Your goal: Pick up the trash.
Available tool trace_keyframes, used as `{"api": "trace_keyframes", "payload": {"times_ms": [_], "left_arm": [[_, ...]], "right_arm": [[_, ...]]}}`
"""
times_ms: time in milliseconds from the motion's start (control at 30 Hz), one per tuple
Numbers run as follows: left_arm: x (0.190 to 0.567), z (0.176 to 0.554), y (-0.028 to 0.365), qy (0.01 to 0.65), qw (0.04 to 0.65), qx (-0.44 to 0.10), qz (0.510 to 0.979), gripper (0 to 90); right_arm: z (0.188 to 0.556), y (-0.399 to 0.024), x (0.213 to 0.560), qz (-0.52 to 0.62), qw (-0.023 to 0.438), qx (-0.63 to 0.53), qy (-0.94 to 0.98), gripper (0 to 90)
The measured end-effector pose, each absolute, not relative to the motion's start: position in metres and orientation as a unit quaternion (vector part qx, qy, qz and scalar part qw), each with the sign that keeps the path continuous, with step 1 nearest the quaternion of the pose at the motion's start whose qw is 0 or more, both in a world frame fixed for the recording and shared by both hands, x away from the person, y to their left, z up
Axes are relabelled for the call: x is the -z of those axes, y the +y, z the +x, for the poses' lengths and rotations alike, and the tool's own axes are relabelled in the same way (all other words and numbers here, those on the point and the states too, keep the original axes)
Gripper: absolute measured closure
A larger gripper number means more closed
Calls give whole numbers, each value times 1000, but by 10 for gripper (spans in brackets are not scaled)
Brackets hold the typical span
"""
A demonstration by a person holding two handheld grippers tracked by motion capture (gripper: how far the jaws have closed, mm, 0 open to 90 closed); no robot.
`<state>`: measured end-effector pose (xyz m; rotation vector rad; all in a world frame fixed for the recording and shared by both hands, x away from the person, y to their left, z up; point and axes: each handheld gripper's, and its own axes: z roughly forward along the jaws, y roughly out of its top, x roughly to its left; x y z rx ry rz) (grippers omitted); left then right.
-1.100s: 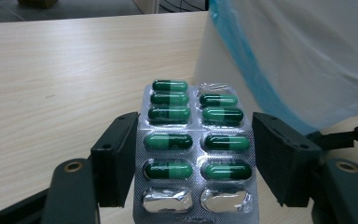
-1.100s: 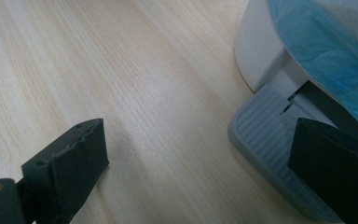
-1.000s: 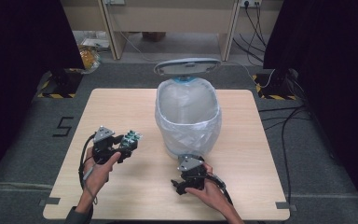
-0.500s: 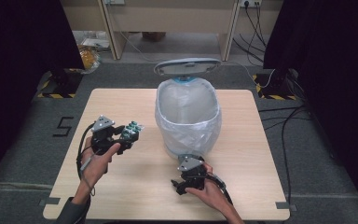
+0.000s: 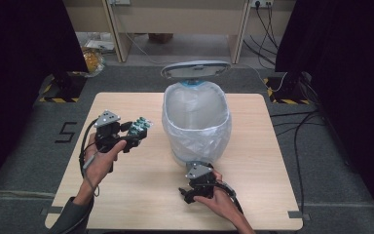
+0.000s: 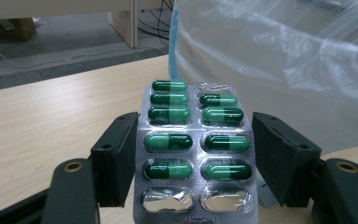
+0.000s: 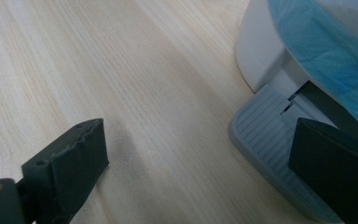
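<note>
Silver blister pack (image 6: 196, 149) of green capsules, three pockets empty, held beside the lined bin (image 5: 196, 122)

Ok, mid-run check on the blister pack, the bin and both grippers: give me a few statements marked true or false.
1. The left gripper holds a blister pack of green capsules. True.
2. Every pocket in the pack is full. False: some are empty.
3. The bin lid is closed. False: it stands open, liner showing.
4. The right gripper is open beside the bin's pedal. True.
5. The pack is already in the bin. False: it is outside, left of it.
</note>
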<state>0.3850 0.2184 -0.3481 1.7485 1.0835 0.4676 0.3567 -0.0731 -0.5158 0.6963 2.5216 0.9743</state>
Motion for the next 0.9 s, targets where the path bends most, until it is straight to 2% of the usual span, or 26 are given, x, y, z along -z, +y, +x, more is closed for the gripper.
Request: {"api": "trace_keyframes", "payload": {"times_ms": [233,900], "left_arm": [[342,387,216,444,498,-184,722,339],[296,390,204,407,509,-204,731,339]], "right_arm": [[357,-73,516,245,174,-344,890,44],[356,-73,516,248,170,-345,889,44]]}}
